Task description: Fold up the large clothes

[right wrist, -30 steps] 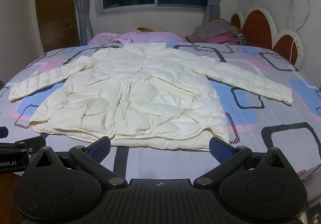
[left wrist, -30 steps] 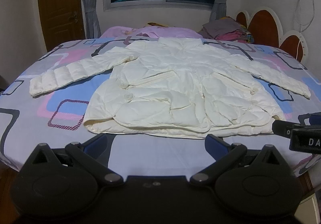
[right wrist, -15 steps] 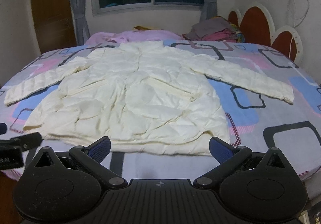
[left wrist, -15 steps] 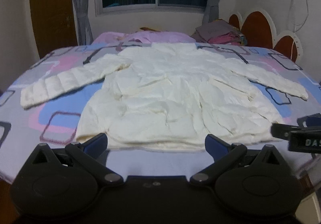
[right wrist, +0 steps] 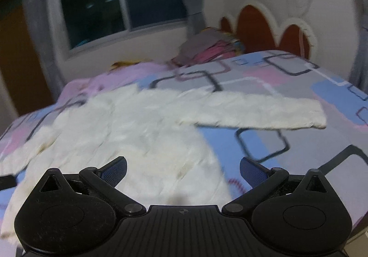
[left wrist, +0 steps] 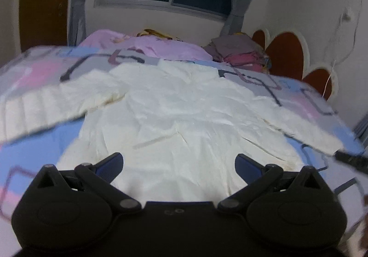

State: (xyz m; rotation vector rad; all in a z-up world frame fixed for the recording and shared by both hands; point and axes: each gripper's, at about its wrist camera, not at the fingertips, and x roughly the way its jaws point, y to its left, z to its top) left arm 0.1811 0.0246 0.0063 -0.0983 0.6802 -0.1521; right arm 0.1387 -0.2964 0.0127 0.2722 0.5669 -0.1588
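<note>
– Where was the jacket?

– The white jacket (left wrist: 184,118) lay flat on the bed (left wrist: 34,155), filling the middle of my left view, both sleeves spread out. My left claw (left wrist: 179,163) hung over its lower part, fingers (left wrist: 110,163) wide apart, gripping nothing.

– And the right?

– My right claw (right wrist: 183,170) was just as wide open and empty, low in the frame over the jacket's (right wrist: 142,137) right side. That view showed one sleeve (right wrist: 260,113) whole, stretched toward the right edge across the bedcover's (right wrist: 299,77) squares.

– What did only one view give you?

– The left view showed both sleeves, and the tip of my other claw (left wrist: 352,161) at the right edge. The right view cut off the left sleeve. Both caught the window (right wrist: 119,1), the clothes pile (left wrist: 241,52) and the headboard (left wrist: 285,52), blurred.
</note>
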